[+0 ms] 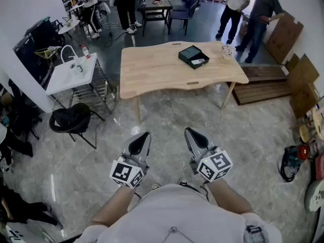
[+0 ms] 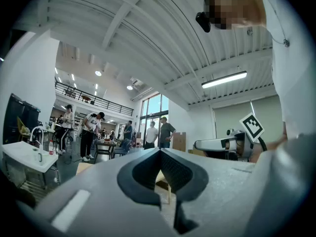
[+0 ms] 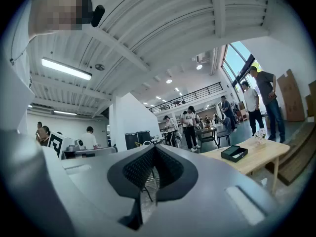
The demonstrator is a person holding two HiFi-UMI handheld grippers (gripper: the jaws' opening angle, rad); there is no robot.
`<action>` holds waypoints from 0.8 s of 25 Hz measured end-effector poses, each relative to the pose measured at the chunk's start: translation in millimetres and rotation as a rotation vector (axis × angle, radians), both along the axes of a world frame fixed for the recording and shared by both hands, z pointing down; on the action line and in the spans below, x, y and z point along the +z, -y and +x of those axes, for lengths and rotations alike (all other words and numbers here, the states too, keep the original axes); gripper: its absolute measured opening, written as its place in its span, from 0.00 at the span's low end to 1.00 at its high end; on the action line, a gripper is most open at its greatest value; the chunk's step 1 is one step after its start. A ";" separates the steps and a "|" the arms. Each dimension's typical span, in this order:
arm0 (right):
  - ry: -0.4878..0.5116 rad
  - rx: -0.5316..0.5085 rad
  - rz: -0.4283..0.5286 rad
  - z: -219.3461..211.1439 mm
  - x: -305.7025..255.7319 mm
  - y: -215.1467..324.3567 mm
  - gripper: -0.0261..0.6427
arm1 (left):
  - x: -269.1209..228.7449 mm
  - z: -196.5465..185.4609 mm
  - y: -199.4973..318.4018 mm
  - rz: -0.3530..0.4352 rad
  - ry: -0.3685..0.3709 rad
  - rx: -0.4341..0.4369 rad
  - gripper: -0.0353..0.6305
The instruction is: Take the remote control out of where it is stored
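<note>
A person stands on a grey marbled floor [image 1: 167, 115], holding a gripper in each hand close to the body. The left gripper [image 1: 146, 135] and the right gripper [image 1: 188, 131] are side by side, near each other. Both point forward toward a pale wooden desk [image 1: 152, 70] that stands well apart from them.

In the left gripper view, the left gripper's dark ribbed fingers [image 2: 143, 174] are pressed together at their tips, with nothing between them. In the right gripper view, the right gripper's fingers [image 3: 170, 172] also meet at the tips and grip nothing.

On the far right part of the desk lies a shallow black open box [image 1: 193, 56]. A slim pale item [image 1: 198, 62] rests inside it. It may be the remote control, but it is too small to be sure.

To the left of the desk stands a white sink unit with a curved tap [image 1: 71, 74]. Nearer the person on that side is a black chair [image 1: 71, 119]. Several people [image 1: 233, 6] stand on the floor beyond the desk.
</note>
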State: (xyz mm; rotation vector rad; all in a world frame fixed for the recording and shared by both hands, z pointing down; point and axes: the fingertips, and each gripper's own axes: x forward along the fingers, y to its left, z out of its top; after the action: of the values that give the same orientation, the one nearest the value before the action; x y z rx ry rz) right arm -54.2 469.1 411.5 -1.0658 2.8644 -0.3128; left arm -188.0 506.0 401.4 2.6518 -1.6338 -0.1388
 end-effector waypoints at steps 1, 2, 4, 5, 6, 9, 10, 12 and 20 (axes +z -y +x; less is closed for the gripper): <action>0.000 0.001 -0.002 -1.3 -0.1 -2.1 0.08 | 2.7 -1.5 -2.2 0.001 -0.002 0.002 0.06; 0.000 0.001 -0.003 -2.4 0.0 -4.0 0.08 | 4.8 -2.8 -4.3 0.002 -0.003 0.004 0.06; 0.000 0.001 -0.008 -3.7 0.7 -6.4 0.08 | 7.1 -3.9 -7.5 0.000 -0.003 0.005 0.05; 0.000 0.001 -0.012 -3.9 1.2 -6.7 0.08 | 7.5 -4.0 -8.3 -0.002 -0.003 0.006 0.06; 0.002 0.002 -0.016 -4.2 1.5 -6.5 0.08 | 7.4 -4.3 -8.9 -0.003 -0.002 0.006 0.06; 0.003 0.004 -0.025 -9.0 1.1 -6.0 0.08 | 5.5 -10.0 -10.6 -0.002 0.001 0.007 0.06; 0.002 0.005 -0.025 -12.1 1.2 -6.5 0.08 | 5.5 -13.4 -11.5 0.000 0.002 0.006 0.06; -0.001 0.005 -0.022 -18.1 1.8 -7.6 0.08 | 6.1 -20.3 -13.0 0.000 0.002 0.005 0.06; -0.010 0.046 -0.032 -32.7 10.1 -11.9 0.08 | 18.0 -40.8 -15.1 -0.009 -0.018 0.023 0.06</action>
State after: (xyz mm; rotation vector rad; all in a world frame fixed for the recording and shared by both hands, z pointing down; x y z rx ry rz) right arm -86.9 481.0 421.6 -1.1405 2.8476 -0.3527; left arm -228.8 521.0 419.4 2.6540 -1.5938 -0.1533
